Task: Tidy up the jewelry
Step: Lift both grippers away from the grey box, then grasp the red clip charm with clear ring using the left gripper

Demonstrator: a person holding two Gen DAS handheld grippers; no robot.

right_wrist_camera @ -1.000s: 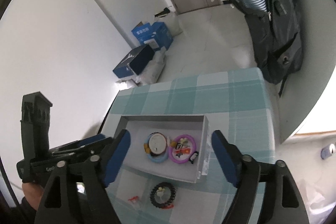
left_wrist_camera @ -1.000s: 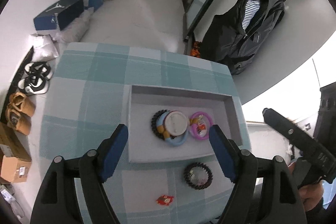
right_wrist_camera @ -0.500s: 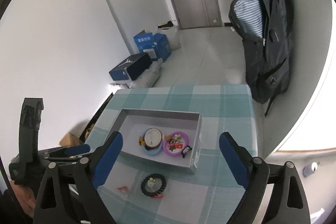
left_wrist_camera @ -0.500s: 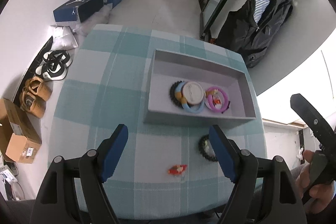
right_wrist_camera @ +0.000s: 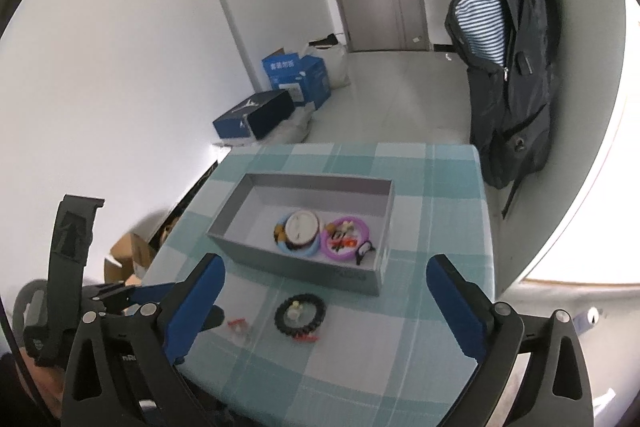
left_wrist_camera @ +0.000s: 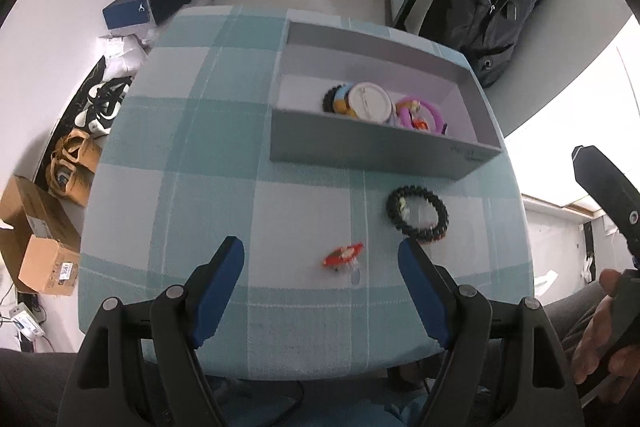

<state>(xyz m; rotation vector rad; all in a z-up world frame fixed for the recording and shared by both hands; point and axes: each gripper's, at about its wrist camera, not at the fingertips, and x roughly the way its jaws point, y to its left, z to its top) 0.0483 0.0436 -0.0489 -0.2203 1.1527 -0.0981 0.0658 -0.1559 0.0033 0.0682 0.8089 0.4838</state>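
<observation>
Both grippers have pulled back from the grey box [left_wrist_camera: 380, 151], jaws spread and empty. The red clip [left_wrist_camera: 343, 254] at 12 o'clock of the left gripper [left_wrist_camera: 320, 287] is small and flat: a shallow pinch could slip off.

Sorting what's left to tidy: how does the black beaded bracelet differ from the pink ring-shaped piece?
The black beaded bracelet lies on the checked tablecloth, outside the grey box; the pink ring sits inside it. The bracelet is dark and beaded; the ring is smooth and bright. Both are round loops lying flat.
</observation>
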